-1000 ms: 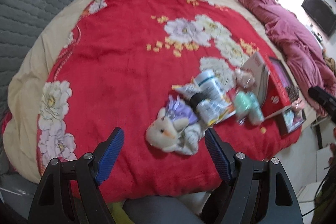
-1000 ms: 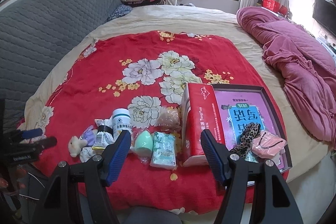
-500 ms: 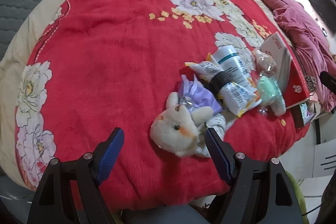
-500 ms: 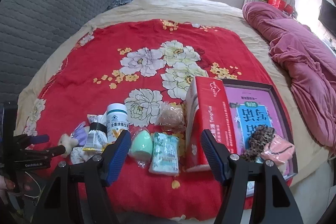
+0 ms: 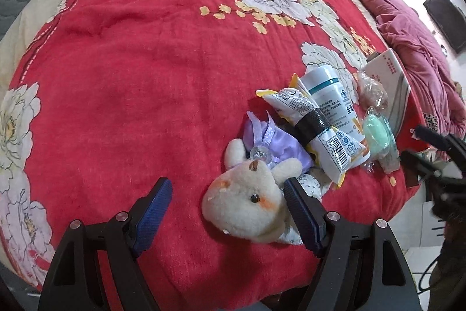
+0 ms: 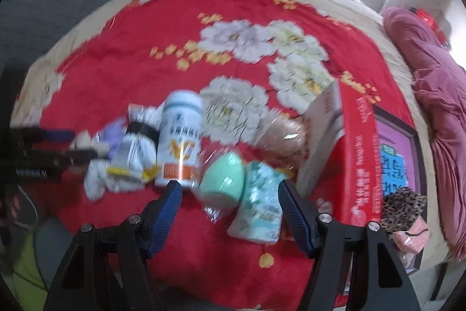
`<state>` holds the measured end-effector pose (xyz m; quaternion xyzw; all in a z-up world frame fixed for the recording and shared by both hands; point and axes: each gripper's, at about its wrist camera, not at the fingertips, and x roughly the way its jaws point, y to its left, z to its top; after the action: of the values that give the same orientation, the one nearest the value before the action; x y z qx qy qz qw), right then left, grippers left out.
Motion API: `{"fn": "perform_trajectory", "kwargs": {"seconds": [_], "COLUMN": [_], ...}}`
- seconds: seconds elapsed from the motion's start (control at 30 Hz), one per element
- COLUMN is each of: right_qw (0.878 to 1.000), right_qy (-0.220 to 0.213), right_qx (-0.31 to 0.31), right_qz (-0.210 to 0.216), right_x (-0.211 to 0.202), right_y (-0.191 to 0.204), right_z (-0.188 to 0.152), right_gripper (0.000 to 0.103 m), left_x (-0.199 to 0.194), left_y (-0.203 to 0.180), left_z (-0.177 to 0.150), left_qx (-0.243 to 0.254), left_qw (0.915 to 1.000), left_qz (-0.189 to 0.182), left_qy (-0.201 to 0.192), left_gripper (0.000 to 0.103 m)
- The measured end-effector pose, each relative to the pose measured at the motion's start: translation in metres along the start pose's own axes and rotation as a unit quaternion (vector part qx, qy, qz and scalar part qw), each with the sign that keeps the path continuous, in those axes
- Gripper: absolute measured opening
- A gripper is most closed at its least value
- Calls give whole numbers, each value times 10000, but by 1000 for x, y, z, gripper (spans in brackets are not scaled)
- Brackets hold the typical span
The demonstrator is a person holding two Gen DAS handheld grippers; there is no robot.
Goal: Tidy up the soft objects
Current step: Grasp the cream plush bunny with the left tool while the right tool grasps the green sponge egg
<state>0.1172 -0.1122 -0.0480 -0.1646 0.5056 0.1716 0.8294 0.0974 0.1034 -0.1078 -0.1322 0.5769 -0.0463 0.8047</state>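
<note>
A cream plush toy (image 5: 247,203) lies on the red floral blanket (image 5: 145,63), with a purple cloth pouch (image 5: 271,140) just behind it. My left gripper (image 5: 227,201) is open, and the plush sits between its fingers, close to the right one. My right gripper (image 6: 230,196) is open above a mint green sponge egg (image 6: 222,184) and a pale tissue pack (image 6: 259,209). The right wrist view is blurred. The left gripper shows at its left edge (image 6: 55,147), by the plush (image 6: 84,140).
A taped snack packet (image 5: 314,130), a white bottle (image 6: 180,139), a bagged brownish puff (image 6: 284,136) and a red tissue box (image 6: 355,153) lie in a row. A dark tray (image 6: 407,133) holds leopard-print and pink items. A pink quilt (image 5: 413,28) lies at the right.
My left gripper has come down and forward, so the plush now sits between its fingers. My right gripper has moved down toward the green egg and tissue pack.
</note>
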Motion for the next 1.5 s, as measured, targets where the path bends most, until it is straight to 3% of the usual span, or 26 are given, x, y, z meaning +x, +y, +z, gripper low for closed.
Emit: {"fn": "perform_trajectory", "kwargs": {"seconds": [0.53,0.67,0.8,1.0,1.5], "right_qw": [9917,9925,9966,9994,9971], "right_qy": [271,367,293,223,-248], "right_qx": [-1098,-1045,-725,-262,399], "right_qz": [-618,-526,-254,75,595], "right_x": [50,59,57,48,5], "right_y": [27,24,15,1,-23], "right_z": [-6,-6,-5,-2,5], "right_gripper": [64,58,48,43,42], "left_x": [8,11,11,10,-22], "left_y": [3,3,1,-2,-1], "left_z": [5,5,5,5,7], "left_qx": [73,41,44,15,-228], "left_qw": [9997,9994,9986,9979,9964], "left_qz": [-207,-325,-523,-637,-781], "left_qy": [85,124,101,116,-236], "left_gripper": [80,78,62,54,52]}}
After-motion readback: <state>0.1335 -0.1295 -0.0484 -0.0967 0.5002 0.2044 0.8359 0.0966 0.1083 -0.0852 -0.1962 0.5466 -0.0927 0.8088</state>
